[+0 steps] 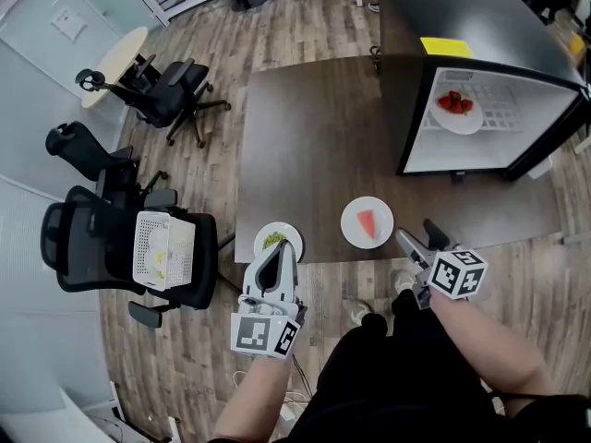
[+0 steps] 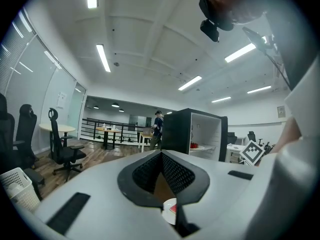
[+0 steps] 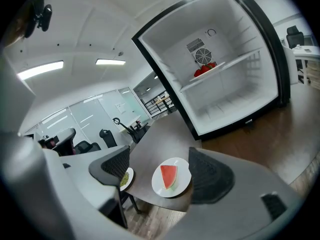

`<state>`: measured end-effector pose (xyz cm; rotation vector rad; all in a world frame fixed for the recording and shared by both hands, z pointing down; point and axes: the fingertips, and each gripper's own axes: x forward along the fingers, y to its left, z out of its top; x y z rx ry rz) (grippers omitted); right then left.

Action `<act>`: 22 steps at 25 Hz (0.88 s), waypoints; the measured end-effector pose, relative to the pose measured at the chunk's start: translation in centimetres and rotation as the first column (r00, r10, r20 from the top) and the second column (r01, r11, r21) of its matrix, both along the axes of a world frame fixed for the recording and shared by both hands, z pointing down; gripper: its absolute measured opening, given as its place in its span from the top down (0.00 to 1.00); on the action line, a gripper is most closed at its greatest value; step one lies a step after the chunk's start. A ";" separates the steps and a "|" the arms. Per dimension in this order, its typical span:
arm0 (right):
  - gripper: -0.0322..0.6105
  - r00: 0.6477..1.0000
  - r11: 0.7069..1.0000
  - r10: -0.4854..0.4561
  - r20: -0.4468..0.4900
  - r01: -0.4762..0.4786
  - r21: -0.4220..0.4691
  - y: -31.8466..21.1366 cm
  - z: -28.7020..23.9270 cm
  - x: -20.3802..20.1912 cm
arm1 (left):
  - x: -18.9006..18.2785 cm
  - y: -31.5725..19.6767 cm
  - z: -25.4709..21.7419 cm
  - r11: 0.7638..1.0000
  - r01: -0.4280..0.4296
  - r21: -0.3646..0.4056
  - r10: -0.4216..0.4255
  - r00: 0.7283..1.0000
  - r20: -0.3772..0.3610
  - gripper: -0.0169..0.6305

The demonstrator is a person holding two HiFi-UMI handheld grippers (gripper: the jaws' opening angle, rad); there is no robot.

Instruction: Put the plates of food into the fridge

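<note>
Right claw [image 3: 159,155] wide; round white plate [image 3: 183,170], red melon wedge [image 3: 169,176], ahead. Left claw [image 2: 161,154] closed, empty, near greens plate [image 1: 261,235].

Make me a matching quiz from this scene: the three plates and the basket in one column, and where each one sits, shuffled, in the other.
Things:
1. strawberry plate
2. watermelon plate
3. plate of green food
4. white basket

Places:
A. on an office chair
B. at the near corner of the table
C. on the shelf inside the fridge
D. on the table's near edge, closer to the fridge

Pairs: 1-C, 2-D, 3-B, 4-A
</note>
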<state>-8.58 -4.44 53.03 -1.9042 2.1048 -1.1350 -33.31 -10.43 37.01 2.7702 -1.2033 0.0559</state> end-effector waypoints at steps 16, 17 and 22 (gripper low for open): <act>0.36 0.997 0.983 -0.058 0.053 0.066 -0.172 -2.5 8.9 0.3 | 2.8 -2.4 4.3 0.996 -0.005 -0.094 0.011 0.998 0.067 0.97; 0.36 0.997 0.981 -0.069 0.046 0.076 -0.179 -2.7 9.4 0.3 | 2.9 -2.6 4.7 0.995 -0.007 -0.099 0.014 0.997 0.071 0.97; 0.51 0.991 0.969 -0.136 -0.004 0.132 -0.206 -3.8 11.4 0.0 | 2.8 -4.3 6.4 0.993 -0.010 -0.114 0.021 0.995 0.098 0.97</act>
